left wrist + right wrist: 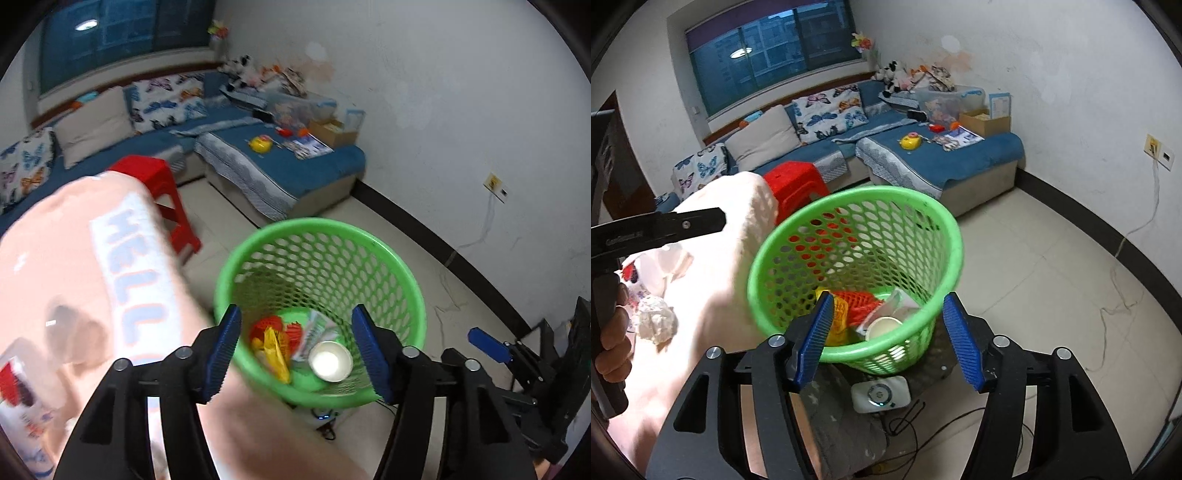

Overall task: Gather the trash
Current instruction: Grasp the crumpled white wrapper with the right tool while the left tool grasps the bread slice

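Trash fills the bottom of a green mesh wastebasket point(321, 258), which stands on the floor beside a tabletop draped in a pale pink cloth point(74, 258) with blue "HELL" lettering. Inside the basket lie a white paper cup point(330, 361), a yellow snack wrapper point(275, 354), a red mesh piece point(271, 325) and a clear plastic packet point(314, 332). Left tongs point(295, 350) hang spread wide above the basket mouth, nothing between the blue ribbed pads. Right tongs point(886, 339) are likewise spread and empty, aimed at the near rim of the same basket. On the cloth, in the right wrist view, a crumpled white paper ball point(655, 321) sits near the person's left hand point(613, 332), which grips the black handle of the other tool. A red plastic stool point(796, 184) stands behind the basket, and a blue corner sofa point(942, 158) lines the far wall. A small white device point(881, 395) lies on the floor below the basket.
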The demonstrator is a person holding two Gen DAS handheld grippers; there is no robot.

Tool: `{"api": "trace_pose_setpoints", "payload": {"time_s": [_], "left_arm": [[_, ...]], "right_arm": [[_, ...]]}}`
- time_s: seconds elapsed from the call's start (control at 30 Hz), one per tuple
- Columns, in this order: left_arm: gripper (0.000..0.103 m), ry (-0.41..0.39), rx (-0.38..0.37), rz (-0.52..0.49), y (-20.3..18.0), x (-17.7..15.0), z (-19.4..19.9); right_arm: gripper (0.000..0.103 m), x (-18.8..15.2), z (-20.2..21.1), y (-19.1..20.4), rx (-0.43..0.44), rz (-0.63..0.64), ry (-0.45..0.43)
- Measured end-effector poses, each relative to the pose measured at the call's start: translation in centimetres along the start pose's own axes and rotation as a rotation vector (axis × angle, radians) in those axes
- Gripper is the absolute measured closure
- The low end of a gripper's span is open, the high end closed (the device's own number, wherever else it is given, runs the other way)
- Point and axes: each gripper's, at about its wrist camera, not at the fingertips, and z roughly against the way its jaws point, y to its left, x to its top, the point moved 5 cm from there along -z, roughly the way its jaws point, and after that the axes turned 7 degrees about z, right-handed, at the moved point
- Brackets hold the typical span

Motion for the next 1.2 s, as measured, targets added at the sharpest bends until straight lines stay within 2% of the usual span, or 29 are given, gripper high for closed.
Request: {"api": "trace_pose_setpoints", "payload": {"time_s": [0.27, 0.6, 0.77, 0.9, 1.2], "left_arm": [[0.038, -0.075, 0.093, 0.058, 4.1, -2.3, 6.6], [0.037, -0.112, 0.212, 0.181, 11.4, -8.2, 14.2], [0.037, -0.135, 0.269, 0.238, 14.8, -10.8, 17.7], [0.037, -0.151, 0.343, 0.274, 17.4, -13.1, 20.5], [0.037, -0.148, 0.386, 0.403, 22.4, -18.1, 24.4]], "right_arm": [[0.03, 1.3, 1.8, 4.5, 0.085, 0.06, -0.047], [0.026, 0.9, 2.6, 12.2, 0.231, 0.172, -0.041], [0.024, 0.6, 2.6, 15.8, 0.293, 0.218, -0.025], [0.024, 0.5, 2.1, 18.5, 0.337, 0.25, -0.008], [0.024, -0.3, 0.3, 24.2, 0.432, 0.329, 0.054]]}}
